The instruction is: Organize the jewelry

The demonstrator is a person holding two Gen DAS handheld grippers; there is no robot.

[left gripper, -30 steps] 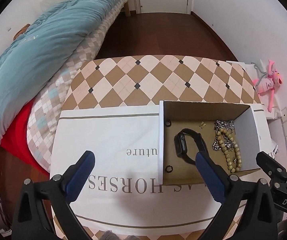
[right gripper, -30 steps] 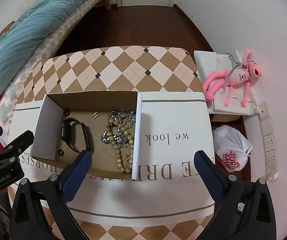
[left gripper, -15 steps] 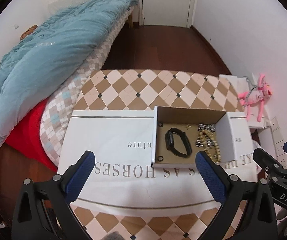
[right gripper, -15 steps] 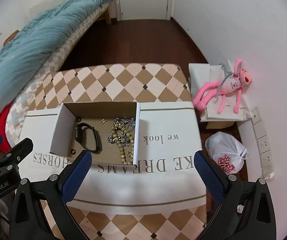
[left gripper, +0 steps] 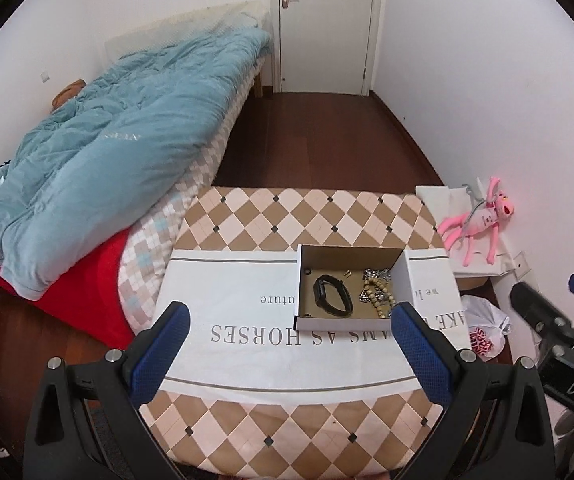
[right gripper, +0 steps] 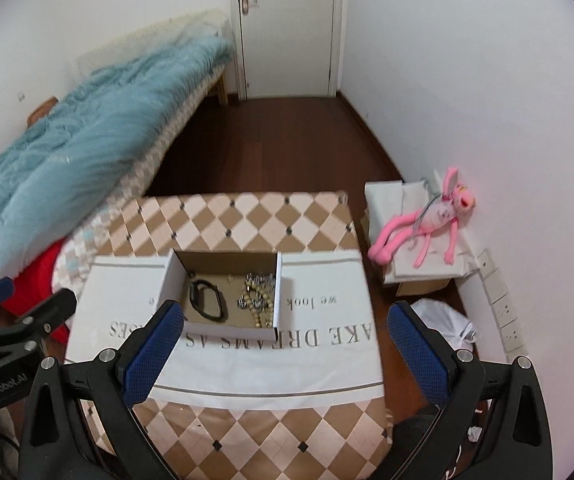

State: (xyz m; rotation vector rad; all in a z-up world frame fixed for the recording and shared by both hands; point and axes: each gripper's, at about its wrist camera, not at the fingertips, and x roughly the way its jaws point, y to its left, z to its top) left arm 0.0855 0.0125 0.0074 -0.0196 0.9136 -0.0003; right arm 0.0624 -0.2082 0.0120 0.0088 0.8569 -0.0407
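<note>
An open cardboard box (left gripper: 403,284) (right gripper: 167,282) with white walls sits on a white printed cloth on the checkered table. Inside lie a black watch (left gripper: 332,295) (right gripper: 206,301), a wooden bead string (left gripper: 379,300) (right gripper: 258,308), a silver chain (left gripper: 376,276) (right gripper: 261,280) and small gold earrings (left gripper: 347,273). My left gripper (left gripper: 287,344) is open and empty, held high and back from the box. My right gripper (right gripper: 283,344) is open and empty, also high above the table's near side.
A bed with a blue duvet (left gripper: 107,160) and a red sheet (left gripper: 83,292) flanks the table's left. A pink plush toy (right gripper: 431,220) on white boxes and a white plastic bag (right gripper: 443,324) lie on the floor at right. Wall sockets (right gripper: 503,304) line the right wall.
Both grippers have pulled up and back from the box, so the table and room show smaller and farther. The box and jewelry have not moved.
</note>
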